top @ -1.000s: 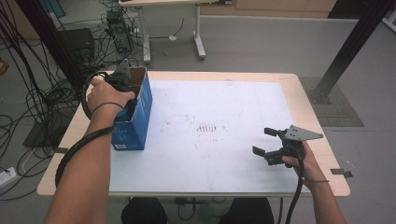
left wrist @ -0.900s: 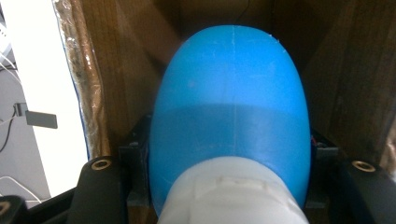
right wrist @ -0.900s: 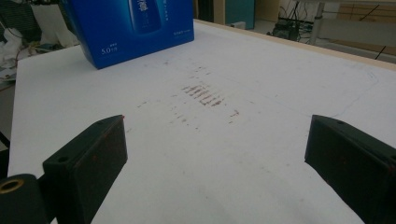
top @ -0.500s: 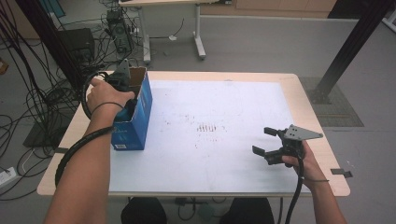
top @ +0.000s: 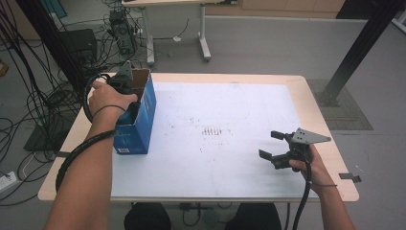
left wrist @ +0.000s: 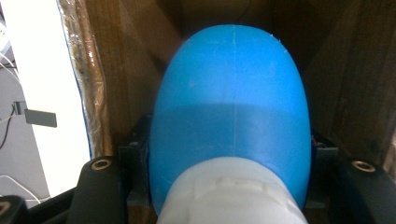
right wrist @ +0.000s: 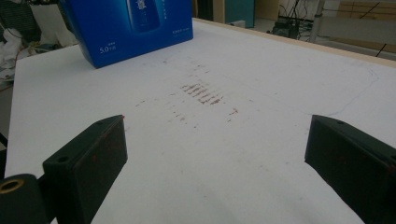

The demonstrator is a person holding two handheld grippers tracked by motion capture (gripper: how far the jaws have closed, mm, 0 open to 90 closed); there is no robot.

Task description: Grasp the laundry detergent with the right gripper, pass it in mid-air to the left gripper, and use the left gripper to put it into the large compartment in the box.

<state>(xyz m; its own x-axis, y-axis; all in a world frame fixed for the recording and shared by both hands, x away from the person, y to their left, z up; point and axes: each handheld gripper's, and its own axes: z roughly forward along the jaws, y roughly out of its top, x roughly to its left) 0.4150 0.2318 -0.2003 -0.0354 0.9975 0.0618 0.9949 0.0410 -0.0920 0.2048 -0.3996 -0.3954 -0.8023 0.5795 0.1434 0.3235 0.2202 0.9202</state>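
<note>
I am holding my left gripper [top: 125,86] down inside the open top of the blue box [top: 136,125], which is standing upright near the left edge of the table [top: 316,110]. In the left gripper view the jaws are clamped on a blue bottle [left wrist: 231,107] with a white cap end [left wrist: 231,193] nearest the camera; the bottle's rounded body is sitting between the brown cardboard walls [left wrist: 107,60] of the box's inside. So the bottle is in the box and in my grip at the same moment, and I am judging that as the middle of the job: either I am lowering it in or I am about to lift it out, and the pictures alone are not telling me which. I cannot tell whether the bottle's far end is resting on the box floor.

My right gripper [top: 280,151] is waiting near the right front of the table, well apart from the box, with its jaws standing wide apart and nothing between them. In the right gripper view it is looking across the white sheet [right wrist: 261,140] with its faint reddish marks [right wrist: 203,95] towards the printed face of the box [right wrist: 135,28].

What I am counting as done: the bottle is gripped firmly and lined up with the opening. What I am counting as left: finishing the move through the opening, then letting go. I am expecting the right hand may be needed to steady the box, since it is tall, and the bottle is filling much of the opening.
</note>
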